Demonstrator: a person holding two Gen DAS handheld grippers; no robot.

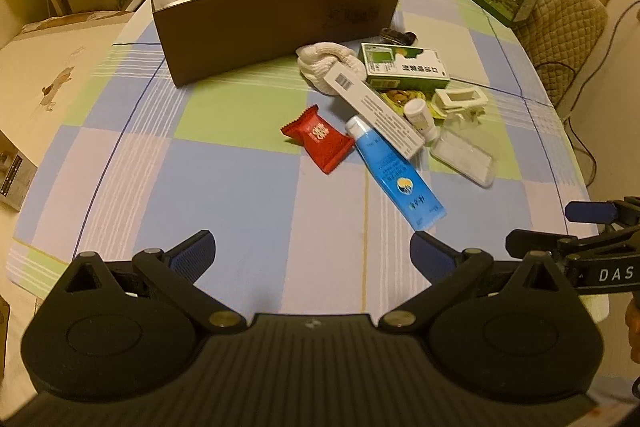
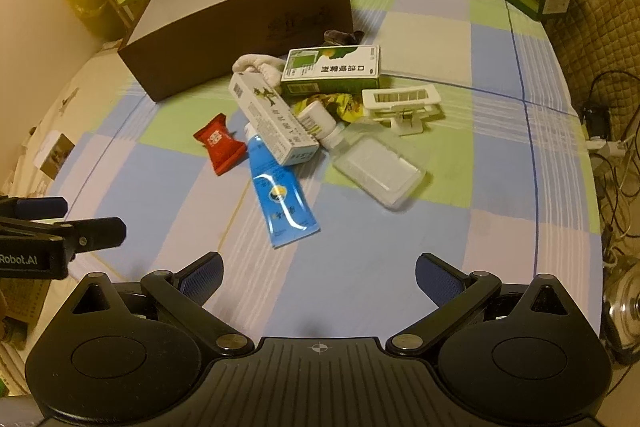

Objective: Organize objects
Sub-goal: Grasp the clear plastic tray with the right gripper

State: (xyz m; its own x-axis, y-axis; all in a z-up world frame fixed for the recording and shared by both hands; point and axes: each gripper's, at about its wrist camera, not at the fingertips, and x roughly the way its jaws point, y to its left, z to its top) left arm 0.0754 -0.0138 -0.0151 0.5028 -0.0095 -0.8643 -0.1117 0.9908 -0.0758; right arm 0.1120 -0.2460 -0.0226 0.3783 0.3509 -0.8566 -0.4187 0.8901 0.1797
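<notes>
We are holding our left gripper (image 1: 312,251) and our right gripper (image 2: 319,273) wide apart, with nothing in either, low over the checked tablecloth (image 1: 240,187). A big brown box (image 1: 276,7) is sitting at the far side, open on top. A pile of little things is lying just beside it: a red candy packet (image 1: 318,139), a blue tube (image 1: 396,175) with a long white box (image 1: 374,107) lying across its top, a green box (image 1: 404,67), a white cloth bundle (image 1: 320,63), a small white bottle (image 2: 320,125) and a clear plastic case (image 2: 378,173).

Black ribbed tongs (image 1: 312,251), blue pads (image 1: 194,251), silver pivot screws, white lettering.
</notes>
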